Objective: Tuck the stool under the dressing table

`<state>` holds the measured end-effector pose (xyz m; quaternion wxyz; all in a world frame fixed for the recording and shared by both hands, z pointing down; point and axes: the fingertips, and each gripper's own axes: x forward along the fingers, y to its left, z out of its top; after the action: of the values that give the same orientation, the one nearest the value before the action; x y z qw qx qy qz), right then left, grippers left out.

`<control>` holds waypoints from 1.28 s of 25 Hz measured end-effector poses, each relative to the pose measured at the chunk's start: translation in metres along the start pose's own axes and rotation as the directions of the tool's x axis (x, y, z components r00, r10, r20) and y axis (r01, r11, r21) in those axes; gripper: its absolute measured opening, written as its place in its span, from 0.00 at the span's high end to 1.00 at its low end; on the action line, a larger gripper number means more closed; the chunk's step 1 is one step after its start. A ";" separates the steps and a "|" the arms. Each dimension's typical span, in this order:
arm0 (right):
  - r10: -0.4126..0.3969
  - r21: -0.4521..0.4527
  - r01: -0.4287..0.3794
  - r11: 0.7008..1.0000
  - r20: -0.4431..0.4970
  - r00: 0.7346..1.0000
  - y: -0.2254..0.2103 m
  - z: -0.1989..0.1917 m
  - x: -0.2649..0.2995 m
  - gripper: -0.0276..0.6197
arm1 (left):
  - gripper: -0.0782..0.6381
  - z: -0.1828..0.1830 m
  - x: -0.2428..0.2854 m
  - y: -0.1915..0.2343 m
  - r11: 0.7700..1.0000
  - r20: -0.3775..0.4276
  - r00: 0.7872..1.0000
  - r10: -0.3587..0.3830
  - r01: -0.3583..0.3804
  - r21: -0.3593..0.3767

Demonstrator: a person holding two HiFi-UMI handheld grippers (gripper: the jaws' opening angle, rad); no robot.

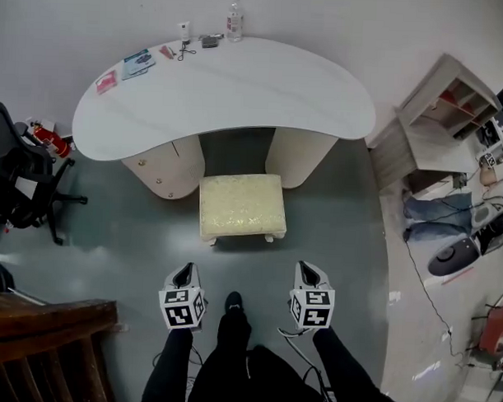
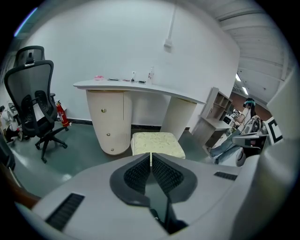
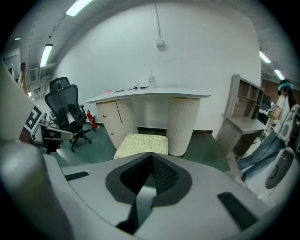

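Left gripper (image 1: 183, 274), right gripper (image 1: 308, 272): all 4 jaws together (nothing between), stool (image 1: 241, 206) ahead fronting dressing table (image 1: 239, 88).

Floor (image 1: 135, 225) and dressing table (image 1: 239, 88) before you
The stool (image 1: 241, 206) stands on the floor by the table's pedestals; a bottle (image 1: 234, 21) stands at the tabletop's far edge.

Stool (image 1: 241, 206), seemingly untucked, before dressing table (image 1: 239, 84)

Left gripper (image 2: 150, 157) shut, aimed at the stool (image 2: 157, 144)
I see my jaws pressed together, nothing between them; beyond their tips the cream stool stands before the white dressing table (image 2: 136, 86), a black office chair (image 2: 35, 101) well apart at left.
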<state>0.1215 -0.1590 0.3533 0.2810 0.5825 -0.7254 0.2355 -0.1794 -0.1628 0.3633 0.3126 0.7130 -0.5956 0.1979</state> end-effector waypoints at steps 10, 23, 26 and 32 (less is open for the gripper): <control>0.008 -0.045 -0.010 0.999 -0.046 0.999 -0.004 -0.047 0.088 0.95 | 0.84 -0.046 0.088 0.038 0.999 -0.022 0.999 0.041 -0.042 -0.034; -0.052 -0.064 0.051 0.997 -0.018 0.998 -0.028 -0.149 0.196 0.95 | 0.71 -0.155 0.198 0.072 0.998 -0.009 0.998 0.061 -0.061 -0.010; -0.062 -0.054 0.061 0.997 -0.013 0.998 -0.031 -0.170 0.218 0.95 | 0.70 -0.176 0.220 0.079 0.998 -0.004 0.998 0.063 -0.063 0.001; -0.086 -0.063 0.086 0.994 0.005 0.996 -0.042 -0.204 0.260 0.95 | 0.70 -0.205 0.263 0.089 0.998 0.019 0.998 0.057 -0.057 -0.001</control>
<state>0.1471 -0.2166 0.6799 0.3085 0.6042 -0.7071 0.1997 -0.1922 -0.2225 0.7028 0.3012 0.6976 -0.6186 0.1999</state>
